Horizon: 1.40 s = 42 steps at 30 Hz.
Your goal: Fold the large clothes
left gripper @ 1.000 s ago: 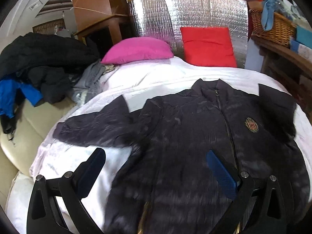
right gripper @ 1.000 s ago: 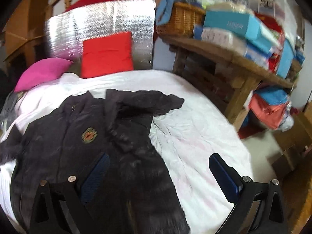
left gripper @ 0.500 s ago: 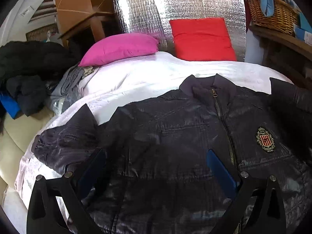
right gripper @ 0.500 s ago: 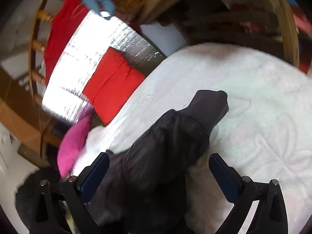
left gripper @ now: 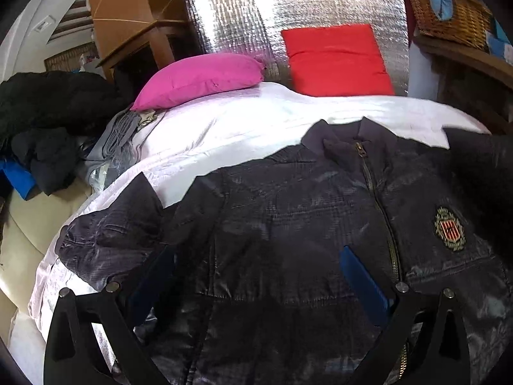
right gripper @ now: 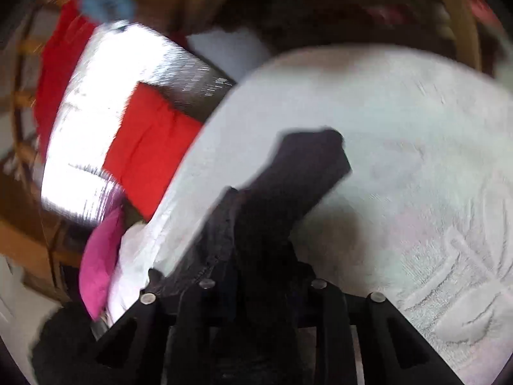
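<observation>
The left gripper [left gripper: 256, 276] is hovering low over the dark quilted jacket [left gripper: 288, 224], its blue-padded fingers [left gripper: 362, 285] standing wide apart with nothing pinched between them. The jacket is lying front-up on the white bedspread [left gripper: 224, 128], zipped, with an embroidered crest [left gripper: 449, 228] at about 3 o'clock and one sleeve [left gripper: 109, 234] reaching out toward 9 o'clock. In the right wrist view, the right gripper [right gripper: 256, 288] is clamping the jacket's other sleeve [right gripper: 288, 186] — its jaws have just been closing, and the dark fabric is bunching between them. That sleeve is running out toward 12 o'clock, its cuff resting on the bedspread. Farther off, a pink pillow [left gripper: 198, 77] is lying at 11 o'clock and a red cushion [left gripper: 336, 61] at 1 o'clock — both are sitting before a silver foil panel [left gripper: 256, 22]. A pile of dark clothes [left gripper: 48, 112] is sitting at 9 o'clock.
</observation>
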### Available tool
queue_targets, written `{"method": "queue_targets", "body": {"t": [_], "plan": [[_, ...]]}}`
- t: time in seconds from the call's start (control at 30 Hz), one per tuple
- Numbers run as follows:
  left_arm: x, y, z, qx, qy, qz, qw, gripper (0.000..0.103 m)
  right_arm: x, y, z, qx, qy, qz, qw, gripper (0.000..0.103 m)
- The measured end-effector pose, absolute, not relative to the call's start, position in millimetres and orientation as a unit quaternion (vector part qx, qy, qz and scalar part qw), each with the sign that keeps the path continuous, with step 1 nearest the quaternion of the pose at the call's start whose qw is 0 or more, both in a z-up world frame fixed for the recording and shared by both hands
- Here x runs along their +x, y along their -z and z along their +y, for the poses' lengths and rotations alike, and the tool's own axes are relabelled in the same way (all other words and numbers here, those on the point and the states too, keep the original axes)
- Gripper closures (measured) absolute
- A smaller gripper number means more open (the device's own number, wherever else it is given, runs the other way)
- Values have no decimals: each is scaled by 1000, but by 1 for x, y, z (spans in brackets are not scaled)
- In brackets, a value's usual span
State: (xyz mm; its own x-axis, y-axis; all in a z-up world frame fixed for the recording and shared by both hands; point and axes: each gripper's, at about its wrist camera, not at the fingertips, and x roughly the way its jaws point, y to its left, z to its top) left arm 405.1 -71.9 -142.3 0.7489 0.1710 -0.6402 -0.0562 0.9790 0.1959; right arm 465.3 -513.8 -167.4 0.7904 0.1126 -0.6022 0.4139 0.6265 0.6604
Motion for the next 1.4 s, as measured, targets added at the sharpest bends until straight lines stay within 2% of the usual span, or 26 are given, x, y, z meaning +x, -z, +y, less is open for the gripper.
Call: {"method": "queue_targets", "body": {"t": [0.13, 0.27, 0.5, 0.67, 0.7, 0.73, 0.77, 0.8, 0.83, 1.0, 1.1, 1.27, 1.4], "plan": [[402, 128, -58, 63, -77, 333, 938, 0, 458, 118, -463, 386, 0, 271, 882, 79], [399, 114, -33, 35, -100, 321, 941, 0, 454, 95, -399, 361, -84, 275, 887, 79], [395, 100, 23, -37, -140, 321, 936, 0, 456, 112, -281, 330, -193, 351, 854, 79], [390, 99, 47, -54, -162, 317, 933, 0, 448, 140, -242, 326, -211, 410, 825, 76], [390, 100, 50, -56, -162, 319, 932, 0, 447, 145, -238, 330, -211, 425, 816, 72], [390, 102, 53, -57, -160, 323, 931, 0, 444, 147, -237, 333, -210, 433, 811, 59], [389, 103, 53, -56, -157, 324, 931, 0, 442, 150, -237, 345, -214, 438, 802, 44], [389, 104, 53, -56, -151, 326, 932, 0, 441, 147, -240, 356, -217, 432, 799, 20], [388, 104, 53, -55, -143, 326, 933, 0, 431, 145, -244, 364, -220, 422, 801, 17], [384, 102, 42, -59, -87, 317, 943, 0, 397, 109, -275, 333, -213, 366, 842, 17], [384, 100, 23, -66, -26, 309, 948, 0, 387, 97, -316, 299, -121, 342, 883, 17], [395, 95, -23, -67, 56, 303, 949, 0, 395, 125, -391, 285, 48, 353, 890, 18], [412, 92, -73, -28, 95, 303, 948, 0, 411, 156, -425, 306, 88, 386, 866, 20]]}}
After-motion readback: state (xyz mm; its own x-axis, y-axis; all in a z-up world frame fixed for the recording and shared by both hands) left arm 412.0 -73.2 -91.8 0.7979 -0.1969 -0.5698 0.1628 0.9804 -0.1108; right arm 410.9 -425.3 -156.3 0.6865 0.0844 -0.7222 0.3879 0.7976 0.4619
